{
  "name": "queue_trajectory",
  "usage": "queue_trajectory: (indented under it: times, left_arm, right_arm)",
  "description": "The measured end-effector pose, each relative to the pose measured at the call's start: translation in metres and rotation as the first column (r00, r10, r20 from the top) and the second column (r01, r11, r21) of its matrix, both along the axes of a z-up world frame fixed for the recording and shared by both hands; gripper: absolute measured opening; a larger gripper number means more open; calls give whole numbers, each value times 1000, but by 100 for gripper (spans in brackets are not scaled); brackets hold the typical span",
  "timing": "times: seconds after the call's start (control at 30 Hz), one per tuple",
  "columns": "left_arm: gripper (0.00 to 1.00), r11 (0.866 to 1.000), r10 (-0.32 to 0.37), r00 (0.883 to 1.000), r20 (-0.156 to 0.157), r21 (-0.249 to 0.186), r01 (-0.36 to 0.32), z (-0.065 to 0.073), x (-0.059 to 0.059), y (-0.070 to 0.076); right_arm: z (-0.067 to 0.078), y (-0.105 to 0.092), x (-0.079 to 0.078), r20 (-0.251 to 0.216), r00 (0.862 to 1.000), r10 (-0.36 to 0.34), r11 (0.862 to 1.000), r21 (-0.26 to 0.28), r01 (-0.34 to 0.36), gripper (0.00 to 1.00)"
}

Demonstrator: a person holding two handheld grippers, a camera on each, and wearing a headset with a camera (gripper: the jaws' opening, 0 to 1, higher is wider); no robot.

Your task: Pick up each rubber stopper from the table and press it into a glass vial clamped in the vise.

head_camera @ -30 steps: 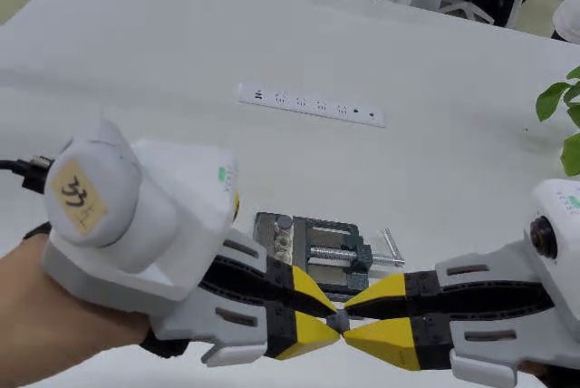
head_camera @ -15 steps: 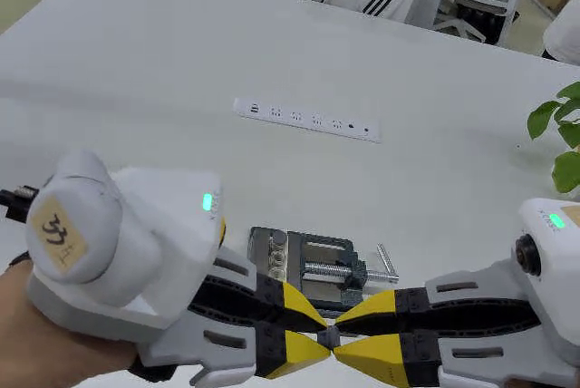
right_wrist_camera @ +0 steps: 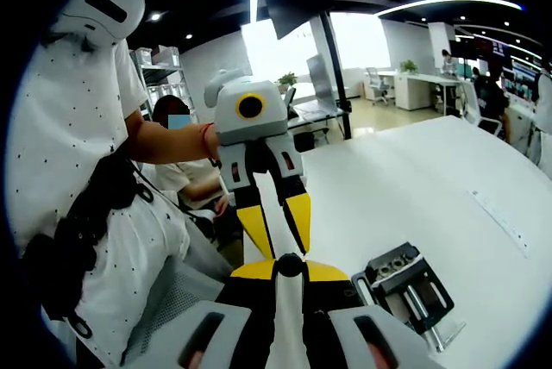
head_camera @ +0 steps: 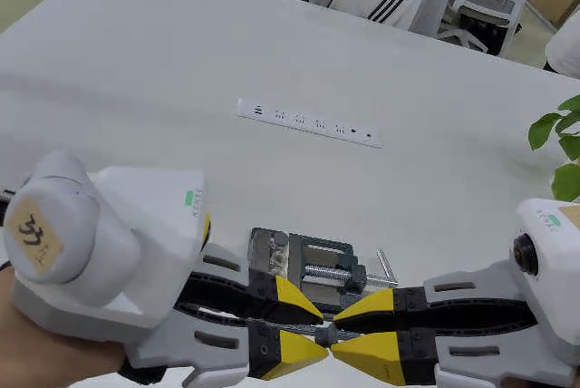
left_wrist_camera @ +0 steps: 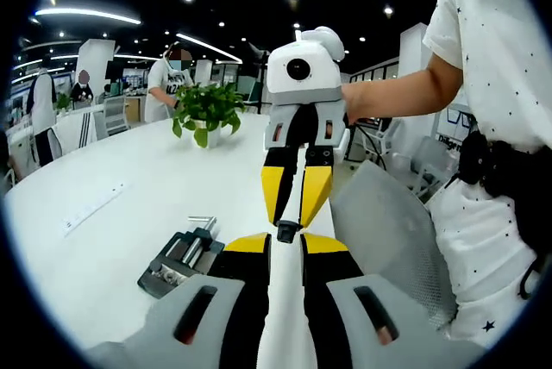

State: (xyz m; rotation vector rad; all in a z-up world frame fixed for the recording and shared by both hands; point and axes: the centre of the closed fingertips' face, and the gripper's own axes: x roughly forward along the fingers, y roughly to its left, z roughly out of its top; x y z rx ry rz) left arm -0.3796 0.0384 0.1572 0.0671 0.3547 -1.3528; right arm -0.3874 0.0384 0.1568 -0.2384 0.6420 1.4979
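Observation:
A small dark rubber stopper (right_wrist_camera: 289,264) sits between the yellow tips of my right gripper (right_wrist_camera: 289,269), which is shut on it. The stopper (left_wrist_camera: 285,233) also hangs at the right gripper's tips in the left gripper view. My left gripper (head_camera: 319,326) faces it tip to tip, and its jaws stand apart around the stopper. Both grippers hover above the near table edge. Just beyond them the grey vise (head_camera: 313,266) lies on the table with glass vials (head_camera: 275,249) clamped at its left end. The vise (right_wrist_camera: 401,278) lies to the right in the right gripper view.
A white power strip (head_camera: 308,122) lies across the middle of the white table (head_camera: 136,89). A green plant (head_camera: 564,148) stands at the right edge. People sit at the far side of the table, with chairs behind them.
The left gripper's jaws have spread apart while the right gripper keeps hold of the stopper. Both grippers sit slightly lower in the picture; the camera has shifted.

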Motion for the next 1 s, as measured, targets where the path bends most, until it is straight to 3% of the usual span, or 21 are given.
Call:
queue_trajectory:
  times: [0.27, 0.5, 0.6, 0.77, 1.0]
  left_arm:
    - [19, 997, 75, 997, 8, 6, -75, -9, 6, 22]
    - [28, 988, 146, 989, 23, 51, -147, -22, 12, 46]
    - [35, 981, 183, 983, 32, 64, -184, -27, 14, 57]
    - [47, 971, 232, 971, 51, 50, -235, -29, 18, 68]
    - [59, 954, 292, 955, 51, 51, -295, -36, 22, 81]
  right_arm:
    - [3, 2, 9, 11, 1000, -16, 1000, -10, 17, 5]
    - [4, 3, 17, 24, 999, -32, 999, -15, 32, 5]
    - [4, 3, 21, 27, 999, -47, 999, -21, 47, 5]
    - [1, 4, 27, 25, 998, -61, 997, -38, 62, 5]
    - [0, 8, 36, 33, 997, -68, 995, -66, 70, 5]
